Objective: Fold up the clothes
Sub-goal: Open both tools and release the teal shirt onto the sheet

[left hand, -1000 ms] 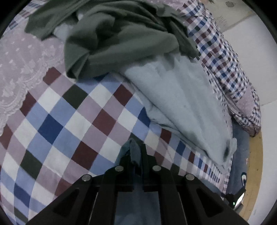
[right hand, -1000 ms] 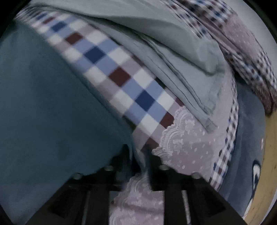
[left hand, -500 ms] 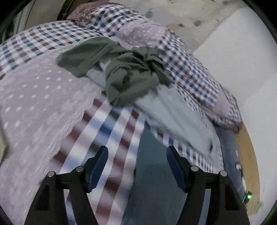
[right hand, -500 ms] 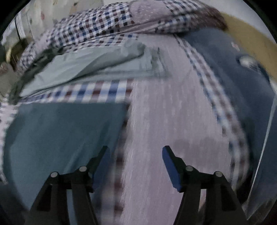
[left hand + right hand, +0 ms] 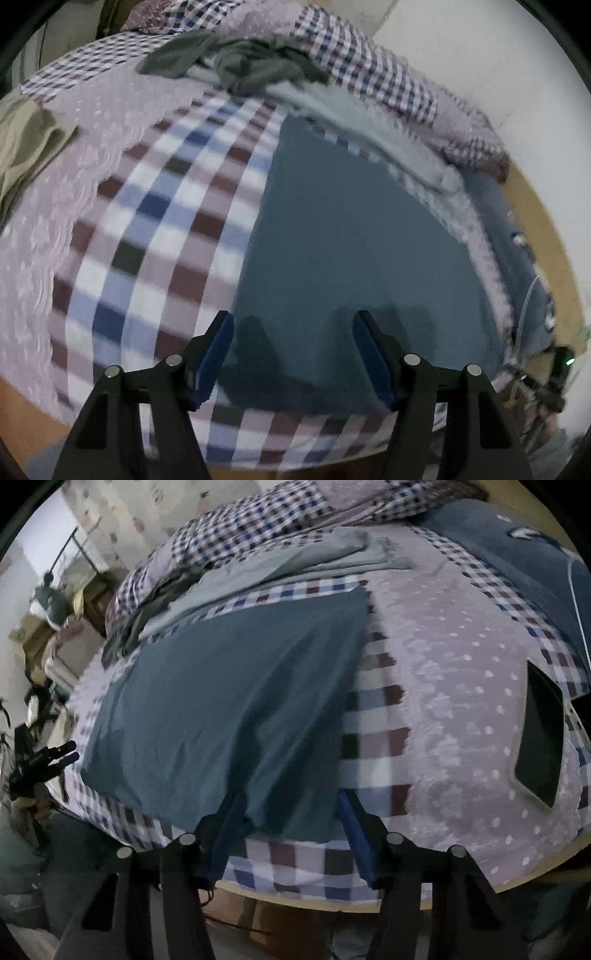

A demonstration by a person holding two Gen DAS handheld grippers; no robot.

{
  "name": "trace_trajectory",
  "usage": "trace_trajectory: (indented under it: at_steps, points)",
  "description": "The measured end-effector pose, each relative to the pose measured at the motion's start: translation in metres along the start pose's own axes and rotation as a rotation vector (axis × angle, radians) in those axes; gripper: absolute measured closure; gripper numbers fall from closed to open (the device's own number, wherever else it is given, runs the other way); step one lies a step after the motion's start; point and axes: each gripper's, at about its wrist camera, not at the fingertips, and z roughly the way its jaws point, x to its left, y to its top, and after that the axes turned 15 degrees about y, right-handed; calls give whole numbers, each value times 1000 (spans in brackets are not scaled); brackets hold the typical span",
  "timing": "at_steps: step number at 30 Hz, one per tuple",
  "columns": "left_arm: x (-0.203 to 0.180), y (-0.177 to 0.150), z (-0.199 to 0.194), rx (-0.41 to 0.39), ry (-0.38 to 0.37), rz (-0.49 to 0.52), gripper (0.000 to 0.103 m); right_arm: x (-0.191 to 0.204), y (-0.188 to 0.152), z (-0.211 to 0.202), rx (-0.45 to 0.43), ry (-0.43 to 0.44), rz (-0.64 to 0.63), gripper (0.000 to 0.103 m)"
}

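We are holding the left tool [image 5: 291, 354] and right tool [image 5: 291, 830] spread apart, gripping nothing, above the near bed edge. The teal garment [image 5: 354, 236] is lying flat on the checked bedspread [image 5: 155, 221]. Beyond, grey clothes [image 5: 251, 66] are lying crumpled; any further fold needs matched corners.
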Motion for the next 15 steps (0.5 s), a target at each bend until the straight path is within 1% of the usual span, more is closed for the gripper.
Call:
trace_trajectory:
  at_steps: [1, 2, 3, 4, 5, 9, 10, 12, 13, 14, 15]
  points:
    - [-3, -6, 3, 6, 30, 13, 34, 3, -1, 5, 4, -10, -10, 48]
    - [-4, -11, 6, 11, 44, 22, 38, 4, -1, 9, 6, -13, -13, 56]
    - [-4, -16, 10, 17, 67, 31, 49, 5, -1, 14, 11, -20, -16, 65]
    - [-4, -19, 14, 22, 85, 31, 55, 3, -1, 20, 26, -41, -24, 88]
    - [-3, -22, 18, 24, 99, 31, 60, 1, -2, 22, 36, -59, -31, 102]
    - [2, -25, 19, 9, 85, 12, 68, -9, -9, 13, 62, -120, -55, 103]
    - [3, -25, 18, 6, 81, 6, 69, -12, -11, 5, 56, -158, -59, 103]
    - [6, -26, 18, 0, 72, -5, 70, -22, -12, -13, 37, -300, -62, 103]
    - [7, -27, 17, -3, 68, -10, 70, -30, -13, -26, 4, -378, -47, 103]
    - [8, -27, 17, -6, 64, -16, 70, -39, -15, -39, -35, -400, -4, 103]
    - [10, -28, 17, -9, 60, -21, 70, -49, -17, -51, -68, -370, 53, 103]
